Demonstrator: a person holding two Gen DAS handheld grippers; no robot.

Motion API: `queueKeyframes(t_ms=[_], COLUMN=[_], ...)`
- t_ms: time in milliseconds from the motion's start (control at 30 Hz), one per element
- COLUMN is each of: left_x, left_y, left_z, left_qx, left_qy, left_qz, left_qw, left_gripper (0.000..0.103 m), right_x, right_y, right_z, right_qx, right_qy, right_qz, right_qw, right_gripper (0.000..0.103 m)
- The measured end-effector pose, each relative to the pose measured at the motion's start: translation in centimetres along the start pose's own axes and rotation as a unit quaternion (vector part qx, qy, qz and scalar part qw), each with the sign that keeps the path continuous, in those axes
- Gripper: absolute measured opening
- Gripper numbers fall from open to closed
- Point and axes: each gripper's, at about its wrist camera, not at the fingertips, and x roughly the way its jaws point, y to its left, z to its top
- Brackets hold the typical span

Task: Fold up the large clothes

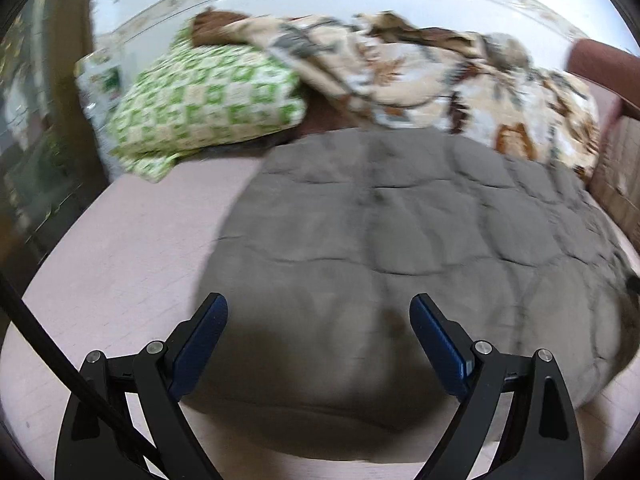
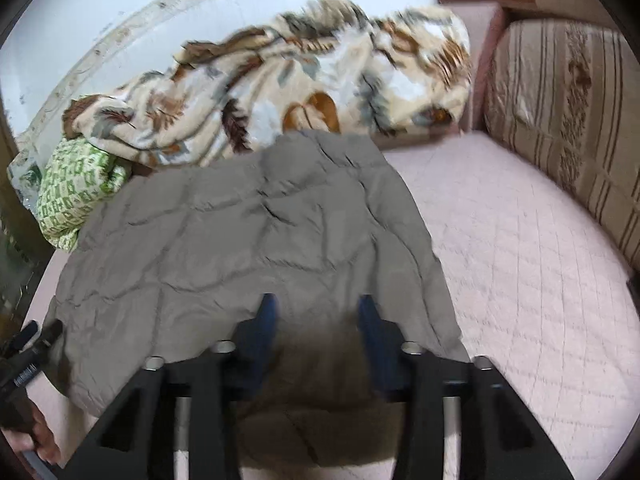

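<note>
A grey quilted padded garment (image 1: pixel 400 248) lies spread on a pink quilted bed cover (image 1: pixel 132 264). It also shows in the right wrist view (image 2: pixel 248 248). My left gripper (image 1: pixel 318 312) is open, its blue pads wide apart, just above the garment's near edge and holding nothing. My right gripper (image 2: pixel 318 312) is open over the garment's near right part; its fingers (image 2: pixel 264 328) stand apart with grey cloth seen between them, not pinched. The left gripper and the hand on it (image 2: pixel 28 364) show at the lower left of the right wrist view.
A leaf-patterned blanket (image 1: pixel 440 80) lies heaped behind the garment, also in the right wrist view (image 2: pixel 280 88). A green-and-white patterned pillow (image 1: pixel 200 104) sits at the back left. A striped cushion (image 2: pixel 568 128) lines the right side. A black cable (image 1: pixel 52 364) crosses the lower left.
</note>
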Motion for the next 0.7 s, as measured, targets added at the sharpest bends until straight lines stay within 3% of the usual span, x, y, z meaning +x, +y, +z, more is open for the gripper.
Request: queueKeyframes(t_ms=[100, 167, 433, 467, 533, 633, 700], left_x=[2.0, 3.6, 1.9, 1.3, 0.4, -0.2, -0.4], left_y=[1.8, 2.3, 5.4, 6.5, 8.8, 12.6, 15.1], left_z=[-0.4, -0.9, 0.4, 0.5, 0.3, -0.8, -2.2], left_qx=[-0.028, -0.039, -0.079, -0.088, -0.112, -0.157, -0.196], left_qy=[0.047, 0.085, 0.094, 0.091, 0.091, 0.104, 0.121], left_qz=[0.010, -0.003, -0.044, -0.044, -0.043, -0.053, -0.067], left_qw=[0.9984, 0.9956, 0.9915, 0.9910, 0.9886, 0.9806, 0.9707], left_gripper=[0.093, 0.093, 0.093, 0.093, 0.093, 0.093, 0.093], right_x=[1.2, 2.2, 1.0, 0.1, -1.4, -3.7, -4.7], right_y=[-1.3, -1.6, -2.5, -3.1, -4.2, -6.8, -8.6], right_z=[-0.6, -1.0, -0.4, -0.3, -0.6, -1.6, -2.7], right_qx=[0.026, 0.032, 0.073, 0.083, 0.101, 0.138, 0.166], right_qy=[0.036, 0.056, 0.056, 0.048, 0.033, 0.015, 0.015], right_qz=[0.004, 0.009, 0.049, 0.059, 0.065, 0.062, 0.067], right_qw=[0.999, 0.998, 0.995, 0.994, 0.992, 0.988, 0.984], right_gripper=[0.043, 0.043, 0.046, 0.049, 0.071, 0.074, 0.074])
